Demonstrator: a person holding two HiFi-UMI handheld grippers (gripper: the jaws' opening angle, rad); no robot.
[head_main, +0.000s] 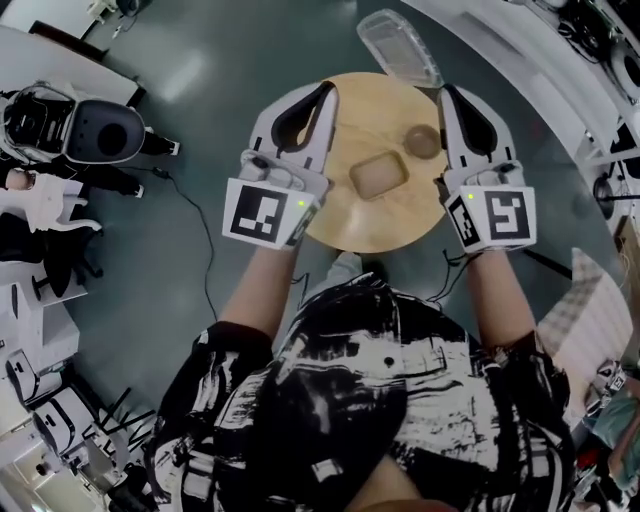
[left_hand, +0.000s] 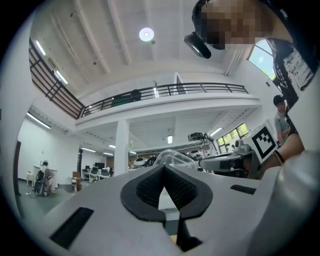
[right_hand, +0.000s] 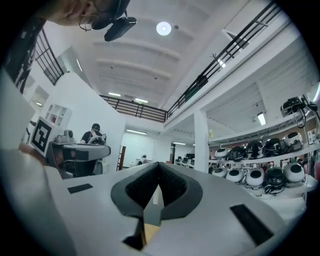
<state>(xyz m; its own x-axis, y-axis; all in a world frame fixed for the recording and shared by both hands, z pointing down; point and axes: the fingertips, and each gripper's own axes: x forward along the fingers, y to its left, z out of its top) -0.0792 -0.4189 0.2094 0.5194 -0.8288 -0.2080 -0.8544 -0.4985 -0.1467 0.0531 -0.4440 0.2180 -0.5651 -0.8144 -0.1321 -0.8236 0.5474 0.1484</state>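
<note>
Head view: the left gripper (head_main: 325, 92) hangs over the left edge of a round wooden table (head_main: 370, 225) and the right gripper (head_main: 448, 94) over its right edge. A brown square piece (head_main: 378, 175) lies mid-table, with a round brown piece (head_main: 422, 141) just beside the right gripper. A clear plastic container (head_main: 398, 45) overhangs the far edge.

Left gripper view: the jaws are together with nothing between them, and the container (left_hand: 172, 157) is half hidden behind their tips.

Right gripper view: the jaws meet on nothing, and only a sliver of wood shows below.

Black-and-white print shirt (head_main: 390, 400), short sleeves; left gripper (head_main: 327, 90), right gripper (head_main: 447, 93): white shells, black pads (left_hand: 150, 189), marker cubes (head_main: 262, 212), seemingly green LEDs (head_main: 301, 201).
</note>
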